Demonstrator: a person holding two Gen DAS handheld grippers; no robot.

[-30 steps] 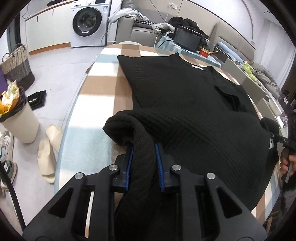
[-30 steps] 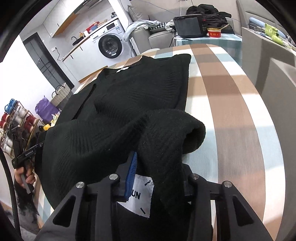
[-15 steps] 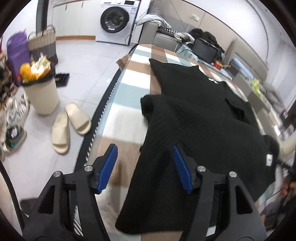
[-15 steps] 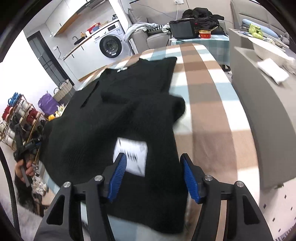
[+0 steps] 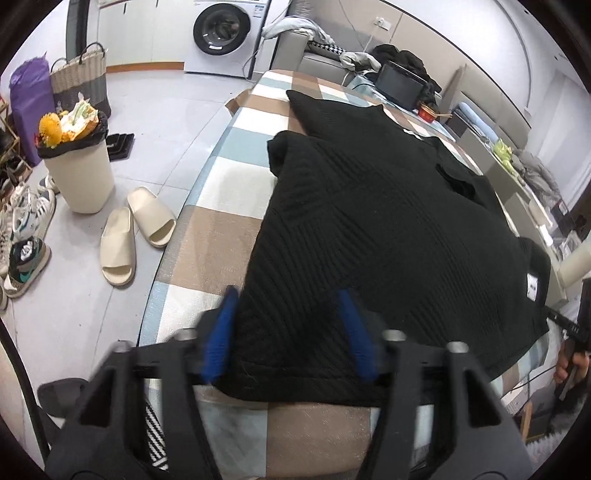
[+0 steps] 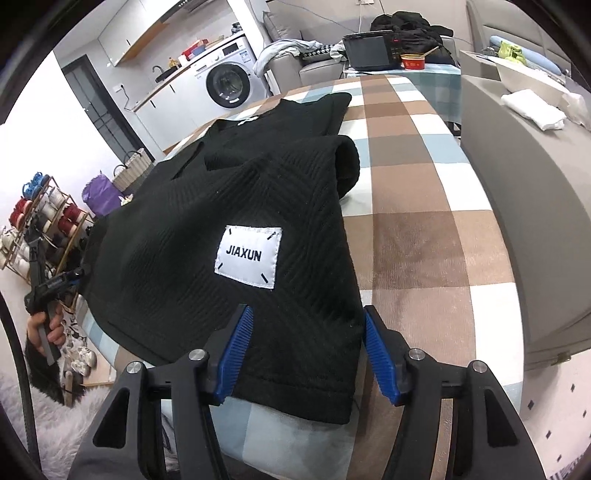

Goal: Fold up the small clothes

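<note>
Lying flat on the checked tablecloth (image 5: 207, 236) is one black knit sweater (image 5: 388, 236), its lower half folded up over the body and its two sleeves tucked in, one rolled cuff showing at each side. One white patch (image 6: 249, 256) reading JIAXUN sits on the upper layer, and a second small white label shows at the collar. The left gripper (image 5: 291, 334) hangs over the near hem, its two blue pads blurred and standing apart, having just been closing, with cloth below them but not pinched. The right gripper (image 6: 308, 350) has both blue pads apart as well, having just narrowed slightly, straddling the hem corner without pressing it. On the floor stand one waste bin (image 5: 79, 173), two cream slippers (image 5: 136, 232) and one washing machine (image 5: 225, 33).
</note>
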